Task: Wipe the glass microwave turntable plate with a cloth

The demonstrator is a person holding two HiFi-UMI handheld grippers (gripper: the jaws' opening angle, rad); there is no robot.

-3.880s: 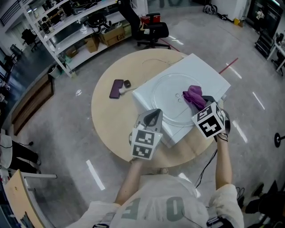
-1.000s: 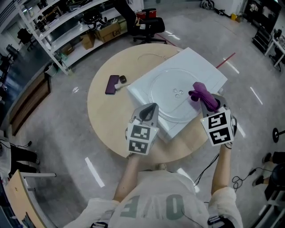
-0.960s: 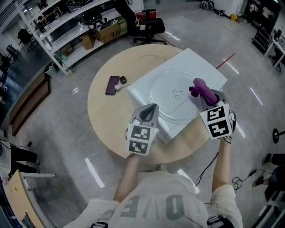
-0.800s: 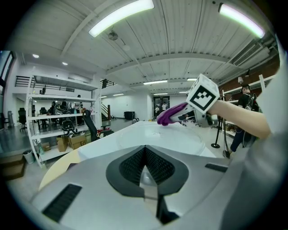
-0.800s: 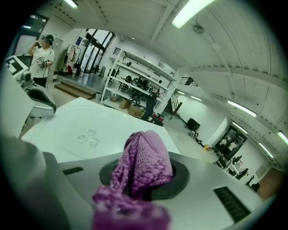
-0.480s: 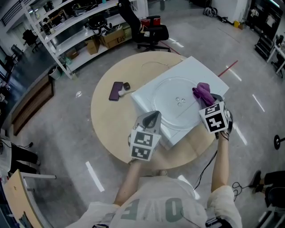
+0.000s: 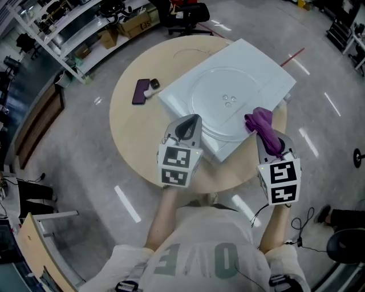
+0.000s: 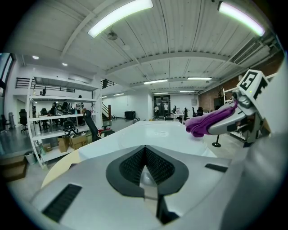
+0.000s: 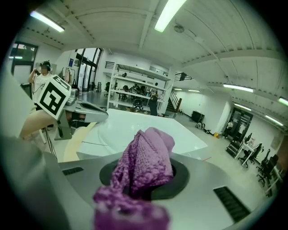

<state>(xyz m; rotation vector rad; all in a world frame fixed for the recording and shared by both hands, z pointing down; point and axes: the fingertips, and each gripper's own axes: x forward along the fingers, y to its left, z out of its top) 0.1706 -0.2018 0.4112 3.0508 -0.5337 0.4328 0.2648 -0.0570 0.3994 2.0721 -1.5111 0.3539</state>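
Observation:
The glass turntable plate (image 7: 223, 102) lies flat on top of a white microwave (image 7: 263, 67) on a round wooden table (image 7: 134, 131). My right gripper (image 7: 267, 134) is shut on a purple cloth (image 7: 259, 120), which hangs over the plate's near right rim. In the right gripper view the cloth (image 9: 146, 159) bulges out between the jaws and hides them. My left gripper (image 7: 190, 120) is shut and empty, at the microwave's near left edge. The left gripper view shows the plate (image 8: 157, 132) beyond the jaws and the cloth (image 8: 208, 122) at the right.
A dark phone (image 7: 140, 91) and a small round object (image 7: 153, 84) lie on the table left of the microwave. Metal shelving (image 7: 68, 28) and an office chair (image 7: 191, 11) stand beyond the table. Bare floor surrounds the table.
My right gripper has drawn back toward me with the cloth, from over the plate's right side to its near right rim. The left gripper has stayed at the microwave's near edge.

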